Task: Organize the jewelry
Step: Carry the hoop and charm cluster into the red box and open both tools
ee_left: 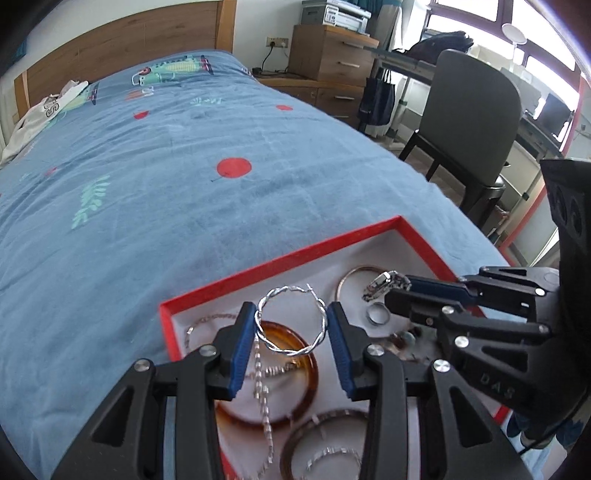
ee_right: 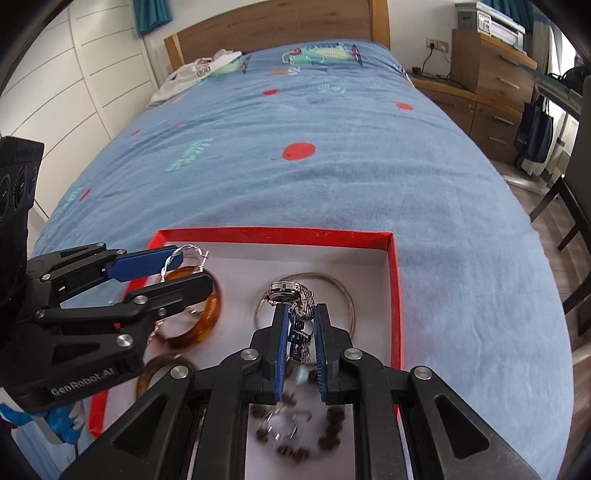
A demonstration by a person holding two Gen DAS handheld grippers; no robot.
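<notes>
The left gripper (ee_left: 291, 325) clamped a twisted silver hoop (ee_left: 291, 320) above the amber bangle (ee_left: 284, 373). At its three o'clock, the right gripper (ee_right: 300, 339) pinched a steel watch (ee_right: 291, 295). Both hung over the red tray (ee_right: 273, 233) on the blue bedspread (ee_right: 295, 155), headboard (ee_right: 273, 26) at twelve.

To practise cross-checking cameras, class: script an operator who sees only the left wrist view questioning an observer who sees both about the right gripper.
Operator: My left gripper holds the twisted hoop. Is the right one gripping that watch?
Observer: Yes. The right gripper is shut on the silver watch, pads pinching its band.
Operator: Anything hidden beneath it?
Observer: A dark beaded bracelet lies in the red tray below its fingers.
</notes>
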